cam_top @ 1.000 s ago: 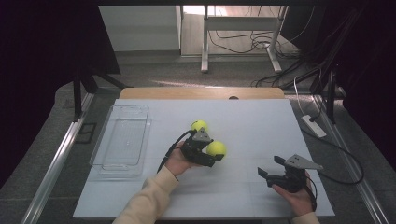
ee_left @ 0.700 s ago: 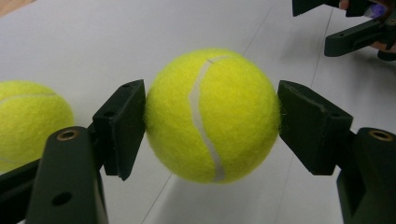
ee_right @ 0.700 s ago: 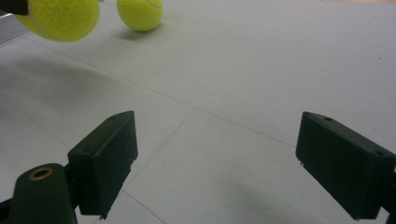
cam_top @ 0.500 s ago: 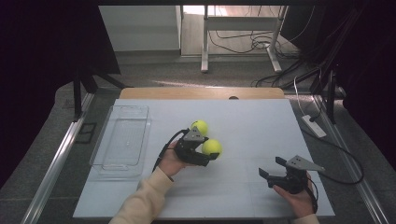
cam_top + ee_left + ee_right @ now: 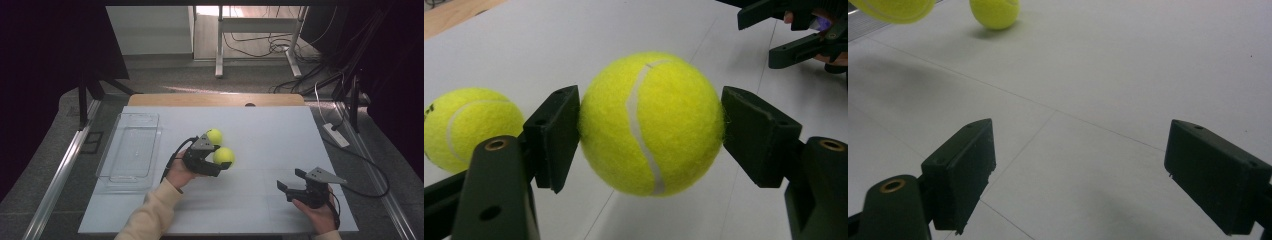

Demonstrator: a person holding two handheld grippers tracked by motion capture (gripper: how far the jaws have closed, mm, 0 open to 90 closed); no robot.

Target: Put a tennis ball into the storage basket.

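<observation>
Room dark at the sides, white table (image 5: 270, 135) evenly lit from above, bright patch on the floor beyond. Soft shadows under the held tennis ball (image 5: 651, 122) (sharp, fuzz visible). Second ball (image 5: 994, 12) slightly soft. Near jaws blur at the frame bottoms; no glare.

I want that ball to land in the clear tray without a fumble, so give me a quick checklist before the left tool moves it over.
1. Grip: left tool has a jaw on each side of the held tennis ball: ok.
2. Ball lifted off the table: ok, its underside hangs above the surface.
3. Clear tray open and unoccupied: ok.
4. Second tennis ball sits close beside the left tool: not ok, may get nudged.
5. Right tool open, apart from the path: ok.
</observation>
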